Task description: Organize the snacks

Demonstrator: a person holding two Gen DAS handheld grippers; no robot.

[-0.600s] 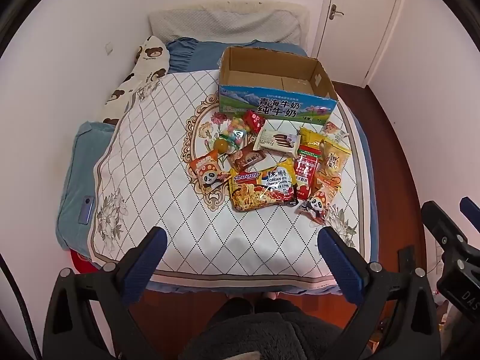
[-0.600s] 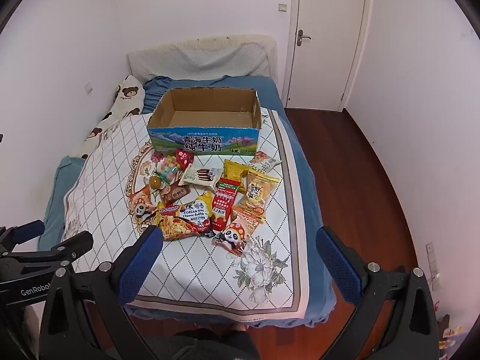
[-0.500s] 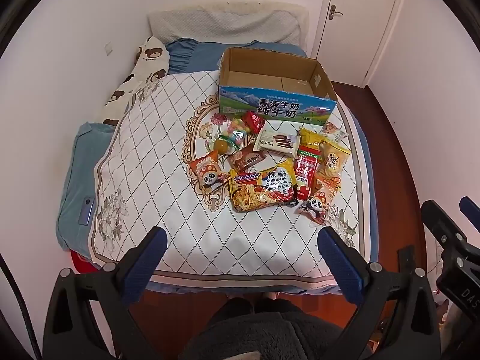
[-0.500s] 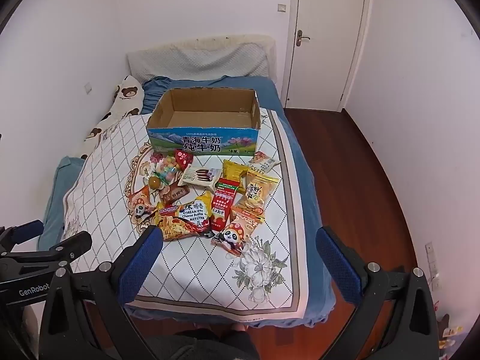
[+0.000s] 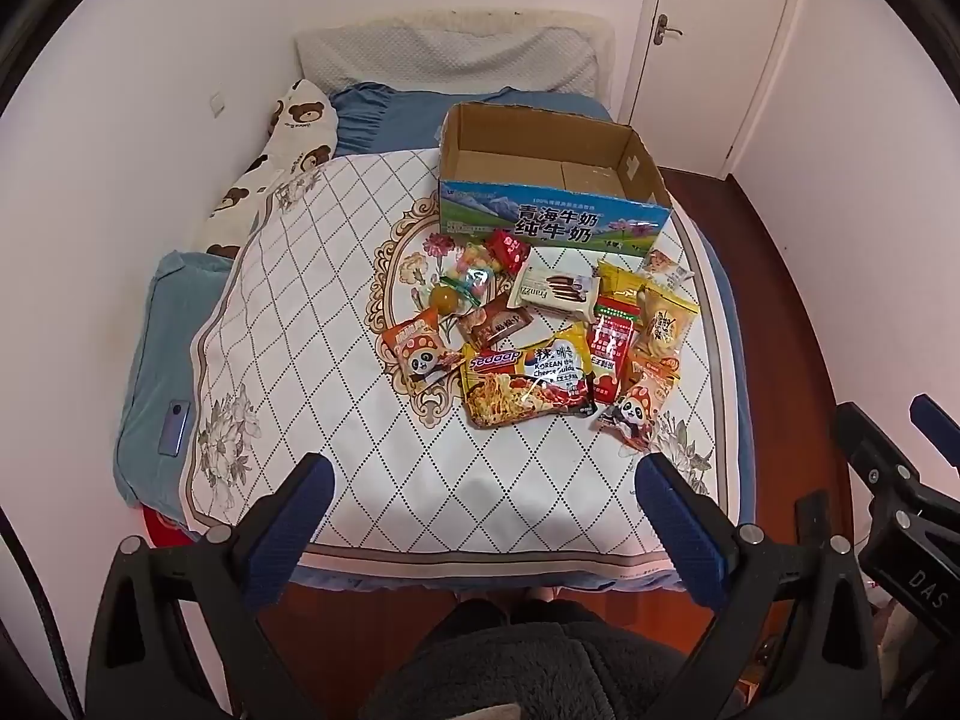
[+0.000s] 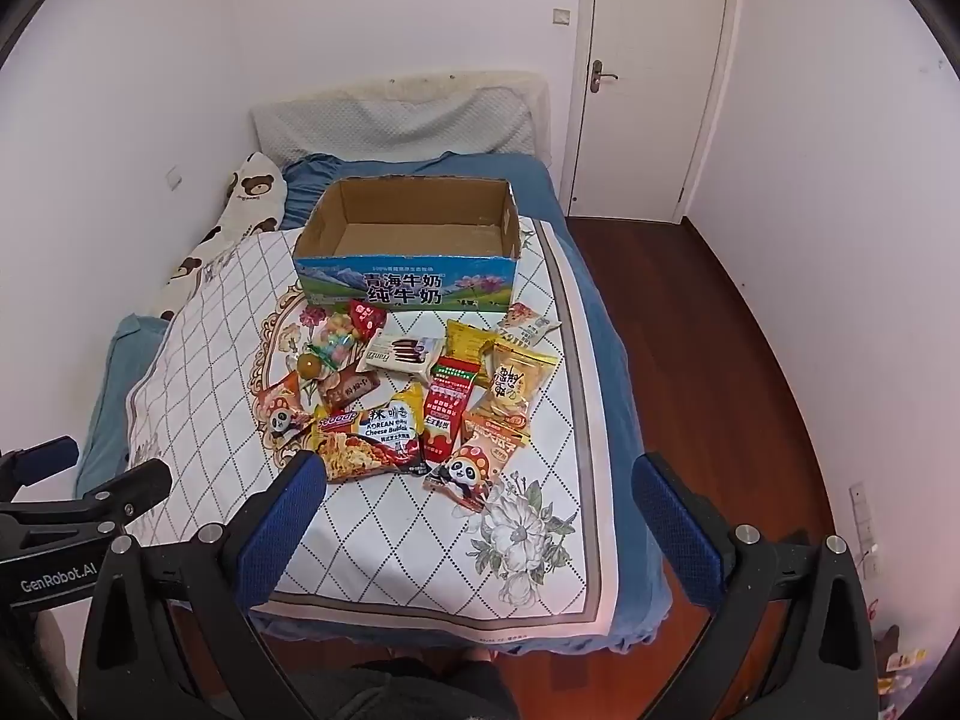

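Both hand-held grippers (image 5: 480, 516) (image 6: 480, 516) spread apart, holding nothing; noodle packet (image 5: 528, 381) lies crosswise before cardboard box (image 5: 552, 228).

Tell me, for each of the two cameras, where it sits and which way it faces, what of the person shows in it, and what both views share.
Left wrist: rides the left hand-held gripper at the foot of the bed, left of centre, facing the headboard; open blue fingers, the person's dark clothing and the other gripper at the right edge show.
Right wrist: rides the right hand-held gripper, further right, facing the same way; open blue fingers and the left gripper at the left edge show.
Shared: the cardboard box, the noodle packet and the door.
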